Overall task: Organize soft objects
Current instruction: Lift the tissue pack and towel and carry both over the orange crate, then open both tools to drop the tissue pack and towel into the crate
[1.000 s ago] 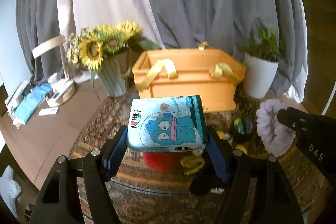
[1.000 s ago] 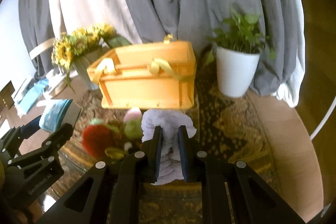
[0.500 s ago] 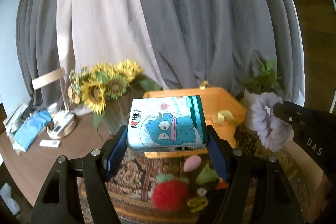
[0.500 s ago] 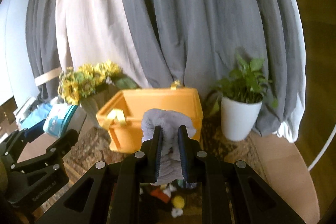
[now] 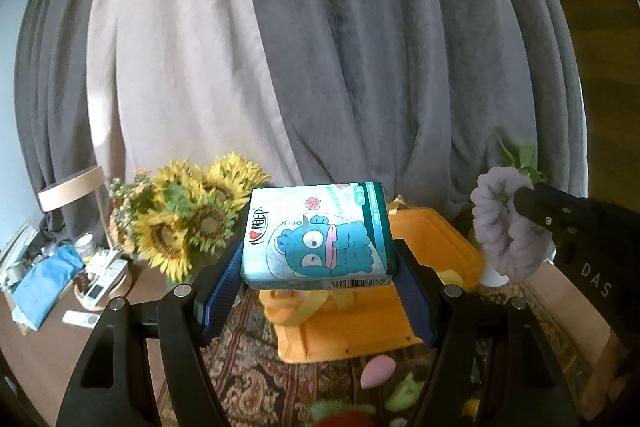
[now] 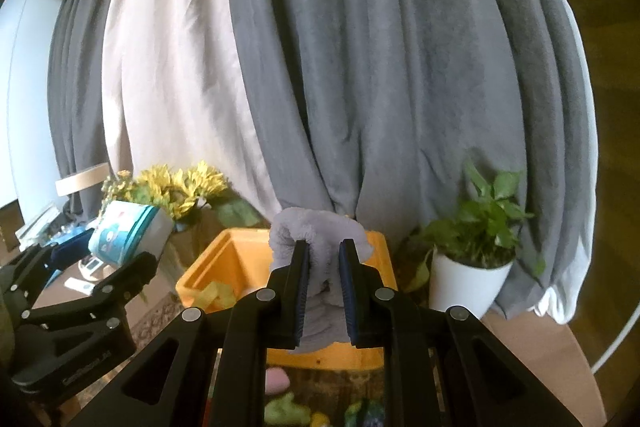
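Left wrist: tissue pack (image 5: 318, 233) crosswise in tongs (image 5: 318, 279).

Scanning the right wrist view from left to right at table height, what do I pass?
Left gripper holding the tissue pack → sunflowers → orange basket → purple scrunchie in the right gripper → potted plant.

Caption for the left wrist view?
Left hand-held gripper holds a tissue pack above the orange basket.
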Motion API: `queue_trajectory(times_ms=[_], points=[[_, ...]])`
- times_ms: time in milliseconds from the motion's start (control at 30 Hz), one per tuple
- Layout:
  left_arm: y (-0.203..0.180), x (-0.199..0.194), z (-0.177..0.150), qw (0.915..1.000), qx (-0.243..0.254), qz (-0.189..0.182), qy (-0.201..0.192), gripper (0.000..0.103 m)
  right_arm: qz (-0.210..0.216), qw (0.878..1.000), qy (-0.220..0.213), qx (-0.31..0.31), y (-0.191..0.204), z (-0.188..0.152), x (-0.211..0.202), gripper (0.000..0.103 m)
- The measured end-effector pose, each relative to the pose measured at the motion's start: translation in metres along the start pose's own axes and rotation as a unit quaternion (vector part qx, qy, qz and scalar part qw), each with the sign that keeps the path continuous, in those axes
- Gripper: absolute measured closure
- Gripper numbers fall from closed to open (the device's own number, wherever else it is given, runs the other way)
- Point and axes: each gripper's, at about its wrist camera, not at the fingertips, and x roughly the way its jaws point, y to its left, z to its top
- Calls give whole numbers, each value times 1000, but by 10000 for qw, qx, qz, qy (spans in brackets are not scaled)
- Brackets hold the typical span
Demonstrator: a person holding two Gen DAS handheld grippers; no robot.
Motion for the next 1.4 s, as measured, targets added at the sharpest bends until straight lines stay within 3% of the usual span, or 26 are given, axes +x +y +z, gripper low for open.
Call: queue_trajectory(times_ms=[333, 667, 867, 1400], points=[[2, 80, 16, 9997, -39, -111, 215, 31, -57, 9999, 81, -17, -6, 13, 65, 86], [3, 149, 14, 9959, -93, -370, 816, 31, 71, 9952, 890, 389, -22, 6, 153, 86], [2, 182, 12, 9922, 52, -442, 1166, 31, -22, 9927, 1172, 266, -21, 3, 185, 86], [-5, 238, -9, 9662, 227, -642, 2488, 30, -2, 9729, 2300, 221, -29, -15, 243, 82]])
